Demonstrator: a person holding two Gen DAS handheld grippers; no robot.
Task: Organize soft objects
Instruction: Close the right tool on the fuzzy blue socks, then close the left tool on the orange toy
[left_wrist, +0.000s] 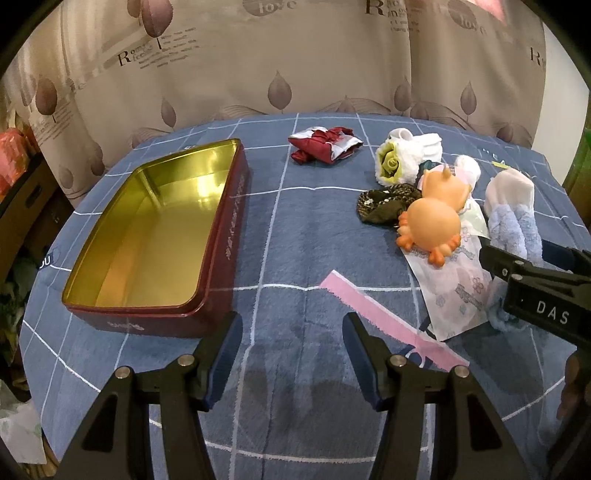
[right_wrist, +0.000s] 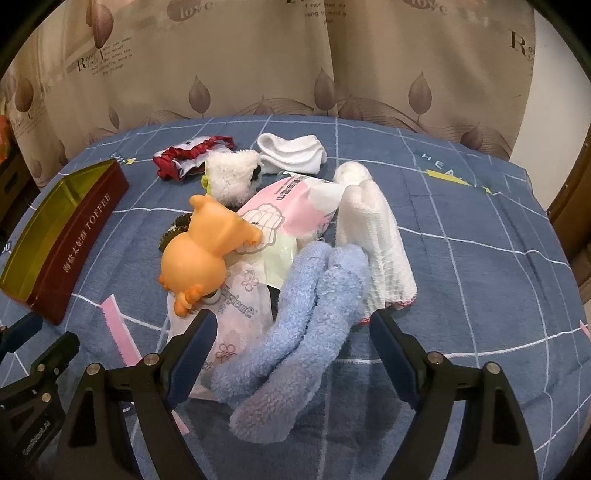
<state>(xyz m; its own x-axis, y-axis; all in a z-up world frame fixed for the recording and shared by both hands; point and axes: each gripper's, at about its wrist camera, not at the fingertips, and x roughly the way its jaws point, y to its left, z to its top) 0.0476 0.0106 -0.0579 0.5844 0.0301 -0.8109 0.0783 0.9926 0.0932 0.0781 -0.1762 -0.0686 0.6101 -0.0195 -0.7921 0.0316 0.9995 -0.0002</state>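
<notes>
An open red toffee tin (left_wrist: 218, 236) with a gold inside stands at the left; it also shows in the right wrist view (right_wrist: 70, 236). A pile of soft things lies to the right: a fluffy blue sock (right_wrist: 295, 325), a white knit glove (right_wrist: 376, 243), an orange rubber toy (right_wrist: 199, 254), a plastic packet (right_wrist: 273, 221), a white sock (right_wrist: 291, 151), a white plush (right_wrist: 231, 177) and a red cloth (left_wrist: 325, 146). My right gripper (right_wrist: 291, 332) is open, its jaws either side of the blue sock. My left gripper (left_wrist: 291, 332) is open and empty over bare cloth beside the tin.
A blue checked cloth (left_wrist: 303, 236) covers the table. A pink paper strip (left_wrist: 373, 310) lies near my left gripper. A dark patterned cloth (left_wrist: 384, 206) lies by the toy. A patterned curtain (left_wrist: 258, 66) hangs behind the table.
</notes>
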